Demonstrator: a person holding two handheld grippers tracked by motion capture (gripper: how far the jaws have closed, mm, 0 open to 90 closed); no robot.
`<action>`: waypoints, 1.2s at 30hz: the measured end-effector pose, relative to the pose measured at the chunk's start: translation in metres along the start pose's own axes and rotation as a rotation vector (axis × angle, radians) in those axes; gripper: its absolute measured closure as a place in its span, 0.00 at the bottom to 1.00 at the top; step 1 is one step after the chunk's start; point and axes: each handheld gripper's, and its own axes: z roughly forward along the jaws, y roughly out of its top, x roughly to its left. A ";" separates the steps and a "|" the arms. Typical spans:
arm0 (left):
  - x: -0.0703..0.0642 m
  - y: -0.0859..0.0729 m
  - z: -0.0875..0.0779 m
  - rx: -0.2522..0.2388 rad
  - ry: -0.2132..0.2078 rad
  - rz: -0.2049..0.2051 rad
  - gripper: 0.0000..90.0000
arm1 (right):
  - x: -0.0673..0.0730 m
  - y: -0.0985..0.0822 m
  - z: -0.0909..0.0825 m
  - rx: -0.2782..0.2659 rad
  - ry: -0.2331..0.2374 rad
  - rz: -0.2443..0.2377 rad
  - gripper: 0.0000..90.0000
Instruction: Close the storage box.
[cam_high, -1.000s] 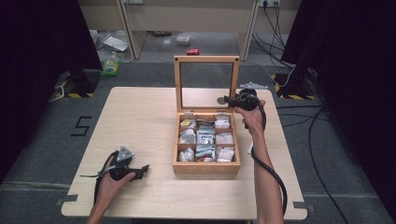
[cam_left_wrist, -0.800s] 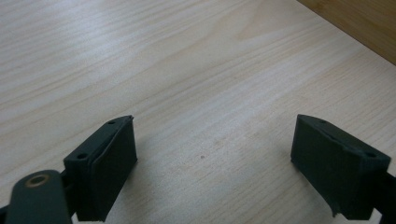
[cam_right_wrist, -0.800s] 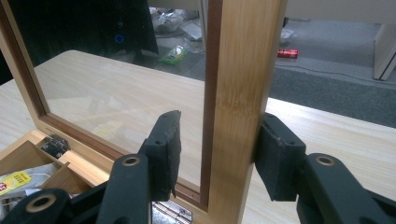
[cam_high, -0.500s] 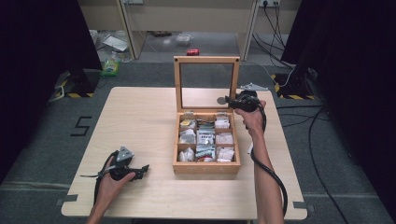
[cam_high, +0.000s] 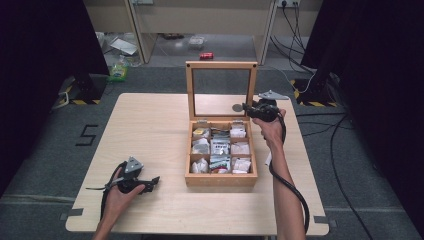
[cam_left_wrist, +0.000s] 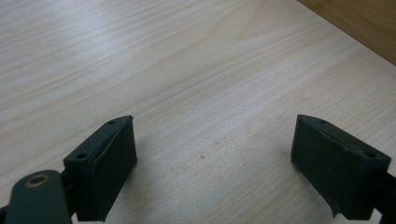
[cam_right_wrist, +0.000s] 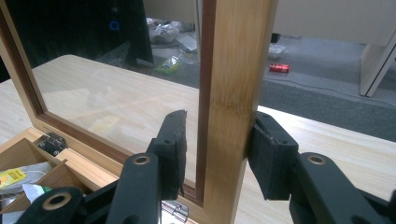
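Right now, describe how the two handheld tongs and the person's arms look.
Both tongs, left and right, are black, each topped by a grey three-cornered plate. Their jaws are chunky black blocks with small screw holes, on arms with brass-coloured rivets. A thick black cable trails from the right one along the forearm; another loops from the left. Both forearms are bare, no sleeves in view.

Packets (cam_high: 220, 147) in the box's compartments: markings too small to read. Lid frame (cam_right_wrist: 236, 93) cut off by the right gripper view's top edge.
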 end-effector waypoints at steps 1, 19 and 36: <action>0.000 0.000 0.000 0.000 0.000 0.000 0.15 | 0.000 0.000 0.000 0.004 -0.002 -0.006 0.66; 0.000 0.000 0.000 0.001 -0.001 0.000 0.15 | -0.004 0.003 0.005 0.015 0.002 0.004 0.66; 0.000 0.000 0.000 0.000 -0.002 -0.001 0.15 | -0.007 0.016 0.009 0.021 0.036 0.028 0.60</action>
